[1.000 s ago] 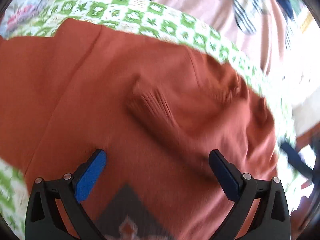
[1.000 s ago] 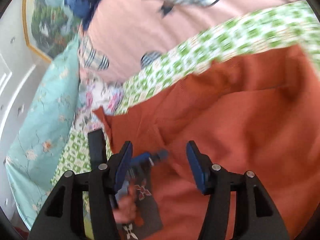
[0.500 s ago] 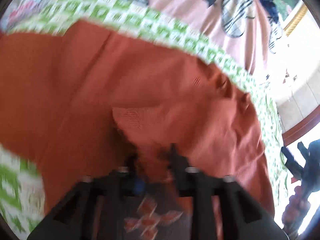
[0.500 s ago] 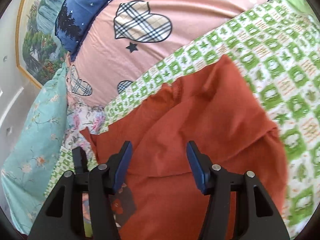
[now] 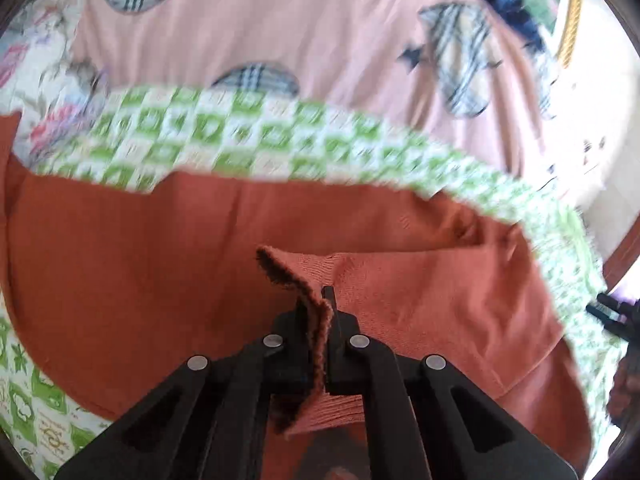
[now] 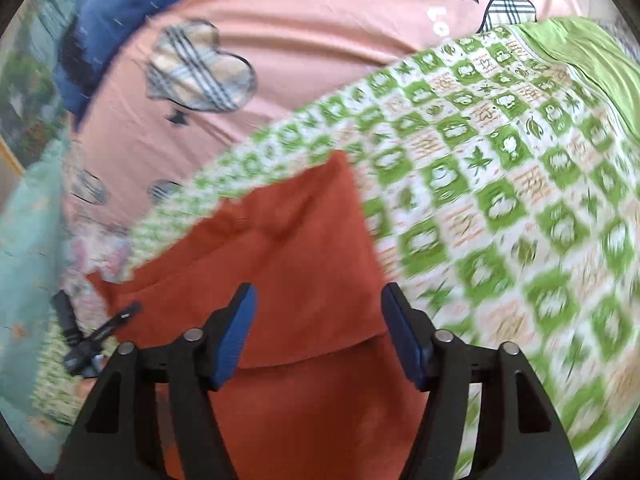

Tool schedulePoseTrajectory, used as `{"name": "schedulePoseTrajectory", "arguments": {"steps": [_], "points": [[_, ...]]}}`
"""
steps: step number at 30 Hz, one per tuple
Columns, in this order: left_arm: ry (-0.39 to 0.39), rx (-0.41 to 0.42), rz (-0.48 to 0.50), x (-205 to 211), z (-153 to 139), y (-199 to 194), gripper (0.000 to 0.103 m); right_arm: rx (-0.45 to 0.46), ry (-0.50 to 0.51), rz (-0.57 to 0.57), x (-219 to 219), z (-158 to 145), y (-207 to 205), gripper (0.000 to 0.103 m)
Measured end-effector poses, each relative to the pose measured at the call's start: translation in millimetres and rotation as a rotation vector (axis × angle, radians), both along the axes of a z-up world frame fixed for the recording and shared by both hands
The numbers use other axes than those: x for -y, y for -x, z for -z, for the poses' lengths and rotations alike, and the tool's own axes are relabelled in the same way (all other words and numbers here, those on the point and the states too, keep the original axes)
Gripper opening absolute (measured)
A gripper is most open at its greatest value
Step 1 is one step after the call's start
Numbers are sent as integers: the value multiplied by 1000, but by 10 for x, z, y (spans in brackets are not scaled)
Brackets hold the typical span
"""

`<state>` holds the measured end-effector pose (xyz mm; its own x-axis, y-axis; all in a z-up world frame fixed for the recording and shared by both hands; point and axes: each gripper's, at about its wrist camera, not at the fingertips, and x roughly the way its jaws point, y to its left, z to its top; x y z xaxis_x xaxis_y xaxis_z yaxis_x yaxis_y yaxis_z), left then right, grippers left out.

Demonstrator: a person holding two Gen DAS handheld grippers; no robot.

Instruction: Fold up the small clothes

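A rust-orange knitted garment (image 5: 140,264) lies spread on a green-and-white checked blanket (image 5: 224,140). My left gripper (image 5: 318,320) is shut on a ribbed cuff of the garment's sleeve (image 5: 296,280) and holds it lifted above the body of the garment. In the right wrist view the same garment (image 6: 304,248) lies under my right gripper (image 6: 320,332), which is open and empty above its right part, near a corner (image 6: 340,160). The left gripper shows there at the far left (image 6: 88,344).
A pink sheet with plaid hearts and stars (image 6: 304,48) lies beyond the checked blanket (image 6: 500,184). A teal floral cloth (image 6: 28,264) is at the left and a dark blue cloth (image 6: 92,68) at the back. A wooden bed edge (image 5: 624,248) is at right.
My left gripper went from open above the garment to shut on the sleeve cuff and lifted it. My right gripper stayed open and swung right toward the garment's corner.
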<state>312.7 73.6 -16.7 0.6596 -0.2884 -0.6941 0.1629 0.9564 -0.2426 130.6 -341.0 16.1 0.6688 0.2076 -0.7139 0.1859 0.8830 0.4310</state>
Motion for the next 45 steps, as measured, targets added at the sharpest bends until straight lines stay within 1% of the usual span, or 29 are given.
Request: {"name": "schedulePoseTrajectory", "arguments": {"steps": [1,2,4,7,9,10,11,13,15,18,19,21,22,23,24,25,26,28,29,30,31,32,33,36,38,40,42,44,45], "points": [[20,-32,11,-36,78,-6,3,-27,25,-13,17,67,-143,67],[23,-41,15,-53,108,8,3,-50,38,-26,22,129,-256,67],[-10,-41,19,-17,160,43,4,-93,61,-52,27,280,-495,67],[-17,-44,-2,-30,216,41,3,-158,62,-82,-14,513,-748,67],[0,-48,-38,-101,244,5,3,-157,60,-109,-66,577,-800,65],[3,-47,-50,-137,253,11,3,-148,96,-127,-115,546,-793,26],[6,-44,-58,-179,231,15,3,-149,108,-139,-139,514,-778,10],[6,-25,-51,-153,160,3,3,-104,126,-104,-98,387,-675,10],[-16,6,-24,-46,89,-9,3,-90,133,-53,-23,363,-622,10],[-61,12,-1,109,93,-60,3,-156,133,-23,11,505,-651,12],[-86,12,1,140,112,-76,3,-159,154,-3,-5,464,-614,13],[-88,0,6,122,132,-101,3,-84,195,42,-99,247,-444,13],[-80,-1,7,97,132,-97,4,-31,195,32,-195,143,-339,15],[-75,-3,9,78,135,-92,4,5,186,-15,-320,90,-267,18],[-69,-8,13,66,141,-90,4,13,176,-63,-420,96,-238,21],[-69,-17,15,60,153,-96,5,-16,154,-127,-534,173,-246,27],[-77,-26,16,60,167,-101,6,-66,151,-148,-579,274,-268,29],[-91,-38,13,41,185,-83,8,-167,169,-108,-524,493,-280,29],[-94,-41,13,23,188,-57,8,-172,126,-84,-447,527,-244,29],[-96,-43,11,-26,191,-11,8,-158,70,-62,-382,507,-191,29],[-108,-44,0,-95,188,51,9,-148,45,-44,-347,450,-115,30],[-125,-43,-22,-189,179,122,9,-137,42,-43,-351,397,-75,32],[-135,-41,-39,-260,169,162,9,-109,34,-53,-384,311,-1,32],[-130,-39,-109,-618,104,294,9,-35,-14,-121,-584,113,172,43],[-137,-29,-177,-890,37,348,17,1,-31,-167,-788,8,269,47],[-162,-10,-259,-1167,-42,370,42,13,-51,-208,-970,-27,305,47],[-186,9,-346,-1419,-115,359,54,15,-80,-243,-1159,-19,317,48],[-204,6,-423,-1687,-163,277,55,3,-109,-275,-1276,14,377,50],[-210,0,-452,-1806,-179,217,56,-14,-123,-295,-1356,70,312,50]]}}
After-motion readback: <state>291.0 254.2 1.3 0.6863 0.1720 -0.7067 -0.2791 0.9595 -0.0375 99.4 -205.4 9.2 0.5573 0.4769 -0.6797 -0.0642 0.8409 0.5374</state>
